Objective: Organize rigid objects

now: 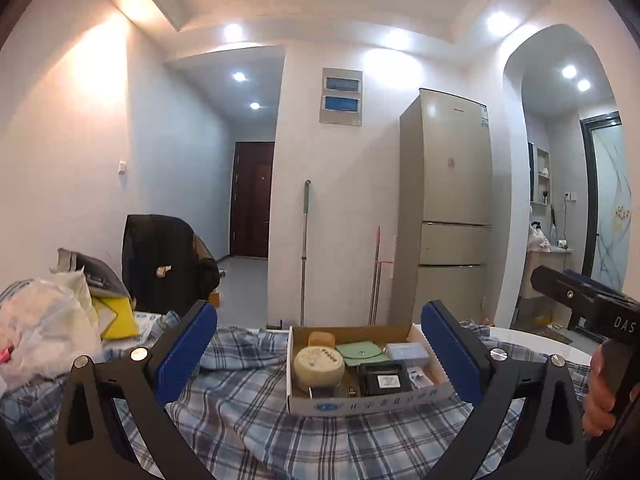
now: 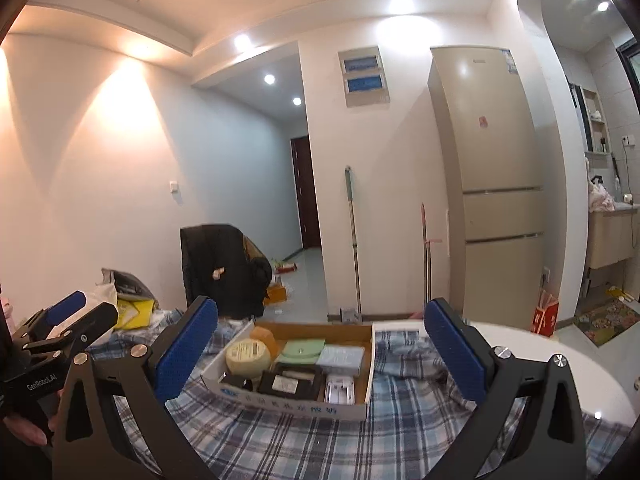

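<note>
Left wrist view shows both tongs [image 1: 319, 354] released, empty; a careless reach could tip the cardboard box [image 1: 360, 400] off the bench [image 1: 240, 420].

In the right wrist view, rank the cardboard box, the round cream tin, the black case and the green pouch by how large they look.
1. cardboard box, largest by far; it holds the others.
2. black case.
3. round cream tin, close to the case; hard to separate.
4. green pouch, smallest showing, though partly hidden and farther back, so unsure.

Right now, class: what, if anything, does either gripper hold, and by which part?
Nothing is held. The left gripper and right gripper both stand wide open, short of the cardboard box.
</note>
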Available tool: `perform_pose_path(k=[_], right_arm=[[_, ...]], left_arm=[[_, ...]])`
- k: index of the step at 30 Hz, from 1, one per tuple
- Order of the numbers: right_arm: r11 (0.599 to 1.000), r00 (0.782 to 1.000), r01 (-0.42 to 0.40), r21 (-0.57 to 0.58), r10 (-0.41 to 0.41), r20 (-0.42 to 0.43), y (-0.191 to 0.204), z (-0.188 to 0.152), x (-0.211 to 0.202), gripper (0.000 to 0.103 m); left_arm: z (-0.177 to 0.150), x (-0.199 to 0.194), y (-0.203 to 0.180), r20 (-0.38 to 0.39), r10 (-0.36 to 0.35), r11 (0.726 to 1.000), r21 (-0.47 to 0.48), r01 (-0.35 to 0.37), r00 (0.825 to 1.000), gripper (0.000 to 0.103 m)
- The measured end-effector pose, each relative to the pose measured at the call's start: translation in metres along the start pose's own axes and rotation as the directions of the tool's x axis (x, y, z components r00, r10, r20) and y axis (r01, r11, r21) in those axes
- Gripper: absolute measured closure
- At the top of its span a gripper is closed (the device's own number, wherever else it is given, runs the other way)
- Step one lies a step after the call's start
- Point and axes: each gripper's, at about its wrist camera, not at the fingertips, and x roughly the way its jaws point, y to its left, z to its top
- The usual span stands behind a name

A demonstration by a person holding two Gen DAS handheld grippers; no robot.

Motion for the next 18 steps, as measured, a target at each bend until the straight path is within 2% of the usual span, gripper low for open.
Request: perform_pose_path(k=[4, 8, 12, 18], right_arm=[[1.0, 1.0, -0.011, -0.013, 0.011, -0.018, 0.004, -0.008, 0.003, 0.0], [0.999, 1.0, -0.003, -0.052, 0.003, 0.003, 0.008, -0.023, 0.002, 0.0], [0.996, 0.999, 0.015, -0.093, -0.011, 0.043, 0.01, -0.038, 0.0, 0.0], [0.995, 1.0, 0.007, -0.099, -0.005, 0.014, 0.011, -0.038, 0.005, 0.0]], left_arm=[[-0.015, -0.001, -0.002, -0.011, -0.002, 1.0, 0.015, 0.003, 1.0, 0.0], [-0.021, -0.003, -0.006, -0.011, -0.019, 0.999, 0.044, 0.02, 1.0, 0.0], [-0.023, -0.004, -0.008, -0.011, -0.004, 0.998, 0.061, 0.005, 1.0, 0.0], [-0.023, -0.003, -0.004, -0.02, -0.001, 0.999, 0.047, 0.002, 1.0, 0.0]])
